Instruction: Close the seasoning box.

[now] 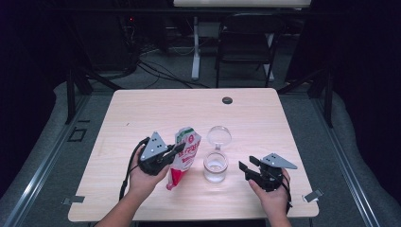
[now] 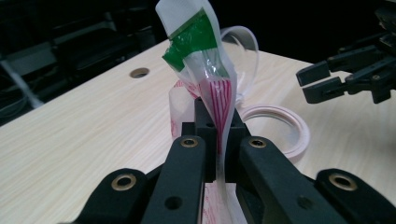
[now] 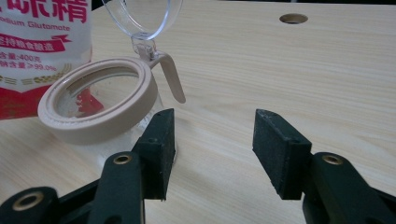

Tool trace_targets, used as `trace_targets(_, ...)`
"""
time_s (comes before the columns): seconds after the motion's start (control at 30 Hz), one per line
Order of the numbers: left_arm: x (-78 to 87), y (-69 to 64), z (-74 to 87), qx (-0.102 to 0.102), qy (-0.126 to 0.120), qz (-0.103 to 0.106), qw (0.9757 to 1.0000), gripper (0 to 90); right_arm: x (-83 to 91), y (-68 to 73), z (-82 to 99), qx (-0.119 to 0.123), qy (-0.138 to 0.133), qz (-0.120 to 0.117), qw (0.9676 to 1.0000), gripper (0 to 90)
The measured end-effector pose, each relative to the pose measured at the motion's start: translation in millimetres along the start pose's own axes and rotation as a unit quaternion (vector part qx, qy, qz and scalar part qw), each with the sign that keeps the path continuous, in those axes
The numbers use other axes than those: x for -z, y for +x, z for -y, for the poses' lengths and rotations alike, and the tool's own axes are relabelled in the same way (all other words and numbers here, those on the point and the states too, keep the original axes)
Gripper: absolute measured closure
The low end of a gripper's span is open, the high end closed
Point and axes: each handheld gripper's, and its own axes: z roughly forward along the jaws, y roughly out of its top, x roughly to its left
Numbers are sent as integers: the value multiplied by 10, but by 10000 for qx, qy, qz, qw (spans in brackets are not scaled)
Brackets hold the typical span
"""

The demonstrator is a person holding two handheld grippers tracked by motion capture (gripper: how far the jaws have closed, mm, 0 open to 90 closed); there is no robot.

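Note:
A white and red seasoning pouch [image 1: 185,153] with a green top corner stands tilted on the table, and my left gripper [image 1: 178,148] is shut on its upper edge. In the left gripper view the pouch [image 2: 212,79] rises pinched between the jaws of the left gripper [image 2: 219,140]. A clear glass jar [image 1: 215,167] with a beige rim stands just right of the pouch, its clear lid [image 1: 219,135] flipped open behind it. My right gripper [image 1: 246,166] is open, a short way right of the jar. In the right gripper view the jar [image 3: 95,109] sits left of my right gripper [image 3: 212,140], nothing between the jaws.
The light wooden table [image 1: 142,109] has a round cable hole [image 1: 227,100] near its far edge. A dark folding chair [image 1: 246,45] and a white desk leg [image 1: 195,47] stand behind the table. Metal floor rails [image 1: 42,161] run along both sides.

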Motion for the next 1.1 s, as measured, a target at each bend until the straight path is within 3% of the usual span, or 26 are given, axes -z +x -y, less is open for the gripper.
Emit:
trace_targets(0.17, 20, 24, 8, 18, 16, 55, 10000, 900, 48, 11, -6, 105, -5, -67, 9999, 509)
trace_targets(0.4, 110, 93, 66, 207, 9, 6, 9998, 900, 45, 107, -87, 360, -63, -267, 9990, 514)
trace_targets(0.6, 211, 85, 146, 299, 48, 132, 9995, 896, 47, 267, -250, 617, -440, -354, 9965, 521)
trace_targets(0.67, 234, 55, 188, 358, 98, 194, 9991, 896, 23, 337, -309, 638, -548, -479, 9953, 521)
trace_targets(0.8, 260, 7, 270, 365, 215, 190, 9989, 896, -59, 472, -428, 812, -533, -944, 9908, 514)
trace_targets(0.97, 303, -58, 346, 263, 300, 221, 9990, 886, -201, 653, -536, 974, -322, -1665, 9807, 465)
trace_targets(1.1, 292, -98, 412, 281, 403, 279, 9984, 885, -293, 780, -576, 1116, -232, -1979, 9736, 446)
